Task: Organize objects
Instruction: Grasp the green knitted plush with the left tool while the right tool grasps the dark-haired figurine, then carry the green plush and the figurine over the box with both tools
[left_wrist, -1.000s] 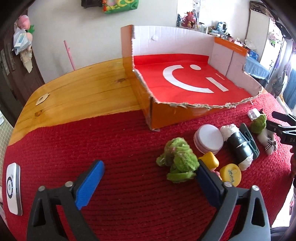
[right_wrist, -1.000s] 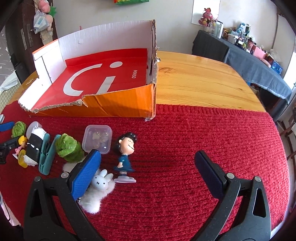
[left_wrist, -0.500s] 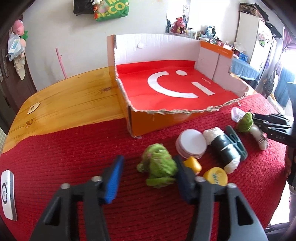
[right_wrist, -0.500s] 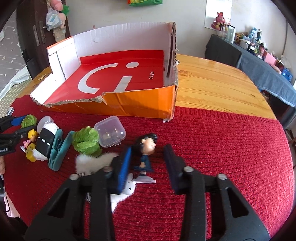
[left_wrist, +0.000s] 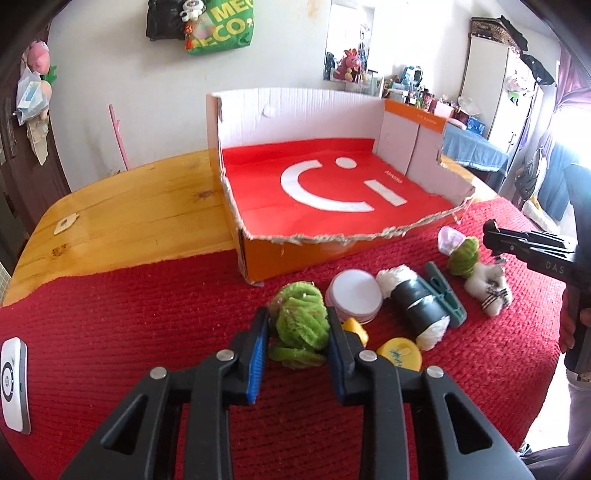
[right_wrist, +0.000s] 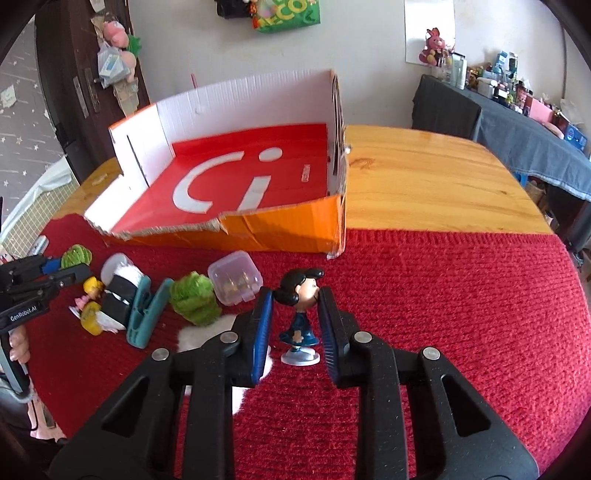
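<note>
A torn cardboard box (left_wrist: 295, 254) with a red floor and orange front wall stands on the table beyond a row of small toys. In the left wrist view my left gripper (left_wrist: 296, 314) has a green fuzzy toy (left_wrist: 299, 328) between its blue pads. Its jaws are closing and the pads press the toy's sides. In the right wrist view my right gripper (right_wrist: 295, 295) is shut on the head of a dark-haired figurine in a blue dress (right_wrist: 300, 328), which stands on its round base on the red knitted mat (right_wrist: 443, 314).
Between the two grippers lie a white round tin (left_wrist: 356, 299), a sushi-roll plush (left_wrist: 417, 306), a teal clip (left_wrist: 443, 291), yellow pieces (left_wrist: 400, 354), another green plush (right_wrist: 194, 301), a white bunny plush (left_wrist: 487, 291) and a clear case (right_wrist: 236, 282). A white device (left_wrist: 13, 380) lies far left. Bare wood (right_wrist: 424, 177) flanks the box.
Both grippers went from wide open to closed. The left jaws came in around the green fuzzy toy. The right jaws closed on the figurine's head.
</note>
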